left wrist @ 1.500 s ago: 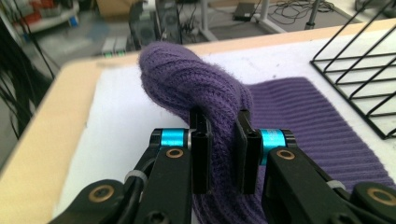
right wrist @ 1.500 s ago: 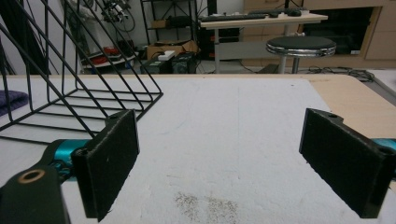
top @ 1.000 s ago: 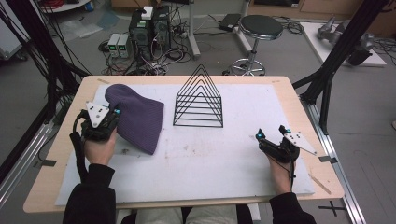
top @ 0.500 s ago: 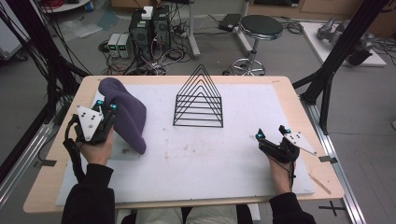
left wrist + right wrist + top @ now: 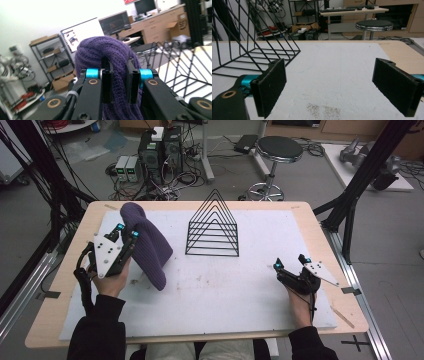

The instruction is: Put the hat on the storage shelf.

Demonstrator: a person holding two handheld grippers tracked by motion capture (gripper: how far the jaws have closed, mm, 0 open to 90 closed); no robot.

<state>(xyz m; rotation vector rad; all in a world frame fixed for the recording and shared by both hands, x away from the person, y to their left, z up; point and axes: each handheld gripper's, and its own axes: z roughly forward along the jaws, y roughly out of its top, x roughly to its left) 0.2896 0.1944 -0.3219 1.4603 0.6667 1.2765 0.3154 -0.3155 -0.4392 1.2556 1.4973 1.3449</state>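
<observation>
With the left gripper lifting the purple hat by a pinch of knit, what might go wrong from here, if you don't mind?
1. The left gripper holds only a small fold of the hat, so the stretchy knit may slip out.
2. The hat's lower end seems to touch the white mat; it may drag.
3. The wire rack stands close beside it; a swing that way might snag the knit.
The right gripper rests open, too far off to catch a slip.

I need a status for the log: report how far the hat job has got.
Done: the left gripper has pinched the purple hat. In hand: the hat is part lifted, its lower end on the mat. Left: hat not on the wire rack; the right gripper rests open.
</observation>
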